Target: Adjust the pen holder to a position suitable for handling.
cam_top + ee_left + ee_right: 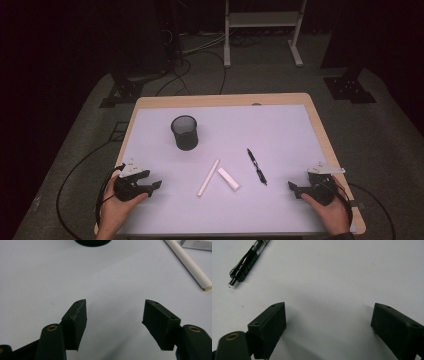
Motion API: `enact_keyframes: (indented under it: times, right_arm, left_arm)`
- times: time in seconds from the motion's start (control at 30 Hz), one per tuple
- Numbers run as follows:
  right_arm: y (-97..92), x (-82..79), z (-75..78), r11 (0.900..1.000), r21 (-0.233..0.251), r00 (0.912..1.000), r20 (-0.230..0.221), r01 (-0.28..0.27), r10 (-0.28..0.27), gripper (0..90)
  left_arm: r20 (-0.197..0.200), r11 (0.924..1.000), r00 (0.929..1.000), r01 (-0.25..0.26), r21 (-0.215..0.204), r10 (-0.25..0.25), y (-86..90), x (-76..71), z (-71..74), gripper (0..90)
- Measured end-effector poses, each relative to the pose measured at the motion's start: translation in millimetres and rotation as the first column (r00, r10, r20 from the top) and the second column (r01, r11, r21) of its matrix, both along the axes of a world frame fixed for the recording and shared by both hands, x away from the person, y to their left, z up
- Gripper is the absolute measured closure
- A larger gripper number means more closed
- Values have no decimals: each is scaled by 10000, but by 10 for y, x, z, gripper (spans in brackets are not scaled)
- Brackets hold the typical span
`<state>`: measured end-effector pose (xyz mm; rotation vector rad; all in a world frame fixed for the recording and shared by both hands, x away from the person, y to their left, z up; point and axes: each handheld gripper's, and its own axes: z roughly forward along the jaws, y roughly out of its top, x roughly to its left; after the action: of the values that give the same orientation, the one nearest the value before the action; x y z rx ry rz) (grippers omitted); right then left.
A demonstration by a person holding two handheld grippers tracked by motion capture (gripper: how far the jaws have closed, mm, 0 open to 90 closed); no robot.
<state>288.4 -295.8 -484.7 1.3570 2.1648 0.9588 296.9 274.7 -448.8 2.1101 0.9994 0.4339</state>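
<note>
Lying on the tabletop (280, 125) between our two grippers, we see a white tube (208, 177), a small white box (228, 179) and a black pen (256, 166), none of them touched. The tube is the piece nearest the left gripper (156, 185), ahead of its jaws and off to one side; in the left gripper view the tube (187, 261) runs across the upper right corner, with the box (197, 243) just beyond it. The left jaws stand partly spread with bare tabletop between them. The pen sits nearest the right gripper (291, 186); in the right gripper view the pen (247, 261) lies ahead and to the left of those jaws, which are spread wide over nothing. Farther out from the left jaws stands a black mesh cup (184, 132), upright; we cannot tell what, if anything, it holds.
</note>
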Motion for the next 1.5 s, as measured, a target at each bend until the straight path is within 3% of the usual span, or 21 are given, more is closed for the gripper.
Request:
enact_keyframes:
  times: [0.37,0.63,1.1,1.5]
  right_arm:
    - [0,0,0,10000,2,10000,-2,-1,1,117]
    - [0,0,0,10000,-2,10000,-2,1,-1,116]
    - [0,1,0,10000,-2,10000,-3,-4,4,116]
    - [1,1,0,10000,-9,10000,-9,0,0,117]
  left_arm:
    - [6,9998,9999,-161,-105,162,-26,91,125,441]
    - [-90,9983,9992,-404,-430,400,-58,190,221,507]
    - [-130,9993,9993,-345,-147,343,-99,370,324,572]
    - [-164,9987,9989,-435,-257,430,-141,520,441,600]
